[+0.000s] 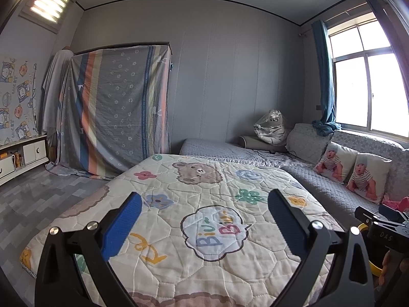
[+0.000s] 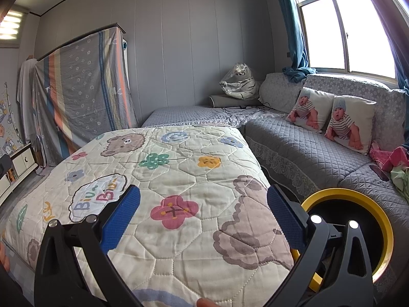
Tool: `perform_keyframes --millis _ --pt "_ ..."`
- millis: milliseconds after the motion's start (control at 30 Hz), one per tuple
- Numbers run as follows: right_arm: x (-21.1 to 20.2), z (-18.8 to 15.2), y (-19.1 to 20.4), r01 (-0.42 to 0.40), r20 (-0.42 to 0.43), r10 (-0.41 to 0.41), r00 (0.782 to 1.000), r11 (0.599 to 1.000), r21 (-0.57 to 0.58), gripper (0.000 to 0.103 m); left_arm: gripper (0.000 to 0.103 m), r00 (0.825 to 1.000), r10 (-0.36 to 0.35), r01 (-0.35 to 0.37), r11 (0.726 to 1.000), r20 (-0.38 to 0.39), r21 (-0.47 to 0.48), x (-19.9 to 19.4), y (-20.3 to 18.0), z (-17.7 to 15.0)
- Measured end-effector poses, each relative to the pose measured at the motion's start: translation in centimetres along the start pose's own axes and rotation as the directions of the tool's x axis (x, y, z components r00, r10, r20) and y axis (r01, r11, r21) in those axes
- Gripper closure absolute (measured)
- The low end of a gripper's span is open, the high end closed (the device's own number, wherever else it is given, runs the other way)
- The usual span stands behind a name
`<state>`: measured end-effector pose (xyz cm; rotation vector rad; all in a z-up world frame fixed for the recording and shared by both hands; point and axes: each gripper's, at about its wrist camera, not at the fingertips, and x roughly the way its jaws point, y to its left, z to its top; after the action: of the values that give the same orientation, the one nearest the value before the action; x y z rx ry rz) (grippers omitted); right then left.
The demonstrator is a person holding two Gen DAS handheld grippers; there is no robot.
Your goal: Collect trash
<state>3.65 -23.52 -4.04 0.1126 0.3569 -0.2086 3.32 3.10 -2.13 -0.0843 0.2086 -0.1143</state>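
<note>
A cartoon-print quilt [image 1: 204, 204] with bears, flowers and "Biu Biu" lettering covers the surface in front of me; no loose trash shows on it. My left gripper [image 1: 204, 196] hangs open above the quilt's middle, nothing between its blue pads. My right gripper [image 2: 204, 192] is also open and empty over the quilt's right part. Just right of it stands a black bin with a yellow rim [image 2: 349, 192], partly hidden behind the right finger. In the left wrist view the right tool's black housing [image 1: 383, 227] shows at the right edge.
A grey quilted corner sofa [image 2: 306, 148] runs along the right and far sides, with two baby-print cushions [image 2: 350, 125], a plush tiger in plastic [image 2: 240, 81], pink cloth [image 2: 393, 158] and a dark phone [image 2: 379, 172]. A sheet-draped wardrobe [image 1: 115, 110] and low white cabinet [image 1: 33, 151] stand left.
</note>
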Motion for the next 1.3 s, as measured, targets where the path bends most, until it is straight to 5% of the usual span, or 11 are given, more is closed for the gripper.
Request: perform_keyframes --millis 1300 --pt "0.36 -0.29 0.18 -0.01 -0.019 0.01 1.0 1.0 0.009 0.008 0.008 1.0 -0.021 0.021 1.0 -0.006 0.022 0.56 -0.53 -0.43"
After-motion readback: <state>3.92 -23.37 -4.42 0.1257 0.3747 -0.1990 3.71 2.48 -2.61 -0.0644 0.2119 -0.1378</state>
